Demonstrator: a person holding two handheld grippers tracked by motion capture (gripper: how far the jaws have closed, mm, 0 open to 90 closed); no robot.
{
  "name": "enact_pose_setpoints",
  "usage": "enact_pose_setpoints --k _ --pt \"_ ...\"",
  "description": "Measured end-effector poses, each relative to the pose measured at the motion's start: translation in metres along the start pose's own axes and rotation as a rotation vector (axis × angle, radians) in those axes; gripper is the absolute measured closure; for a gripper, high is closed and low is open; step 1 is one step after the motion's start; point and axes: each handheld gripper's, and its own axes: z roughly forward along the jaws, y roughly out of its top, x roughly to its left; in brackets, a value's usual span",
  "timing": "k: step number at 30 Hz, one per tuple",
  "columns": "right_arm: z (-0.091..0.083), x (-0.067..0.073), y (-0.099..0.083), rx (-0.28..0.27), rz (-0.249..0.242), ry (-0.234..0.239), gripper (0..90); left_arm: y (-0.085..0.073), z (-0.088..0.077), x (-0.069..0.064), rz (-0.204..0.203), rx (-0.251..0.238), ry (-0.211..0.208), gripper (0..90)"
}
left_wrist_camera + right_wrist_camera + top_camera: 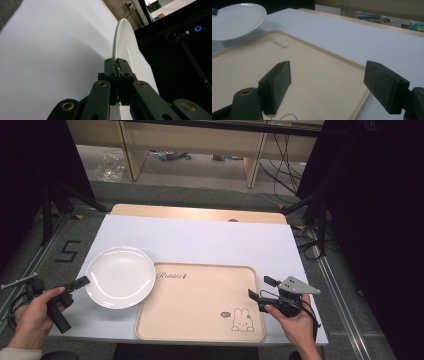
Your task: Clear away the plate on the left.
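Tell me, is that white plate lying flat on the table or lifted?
Lifted. The left gripper is shut on the white plate's rim, and in the right gripper view the plate hangs over the tray's corner, shadow beneath.

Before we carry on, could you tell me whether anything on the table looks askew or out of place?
The white plate overlaps the beige tray's left rim, and in the right gripper view it sits tilted, raised above the tray. The left tool pinches its edge. Nothing looks spilled or damaged.

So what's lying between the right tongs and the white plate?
Just the bare beige tray; in the high view nothing lies on it between the right tongs and the plate.
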Motion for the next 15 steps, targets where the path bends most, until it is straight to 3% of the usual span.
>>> enact_pose_setpoints --k 15 --pt "0.0005 0.0 -0.0001 -0.006 -0.005 -0.002 22.7 -0.0003 0.0032 -0.0083 0.029 0.008 -0.005 87.5"
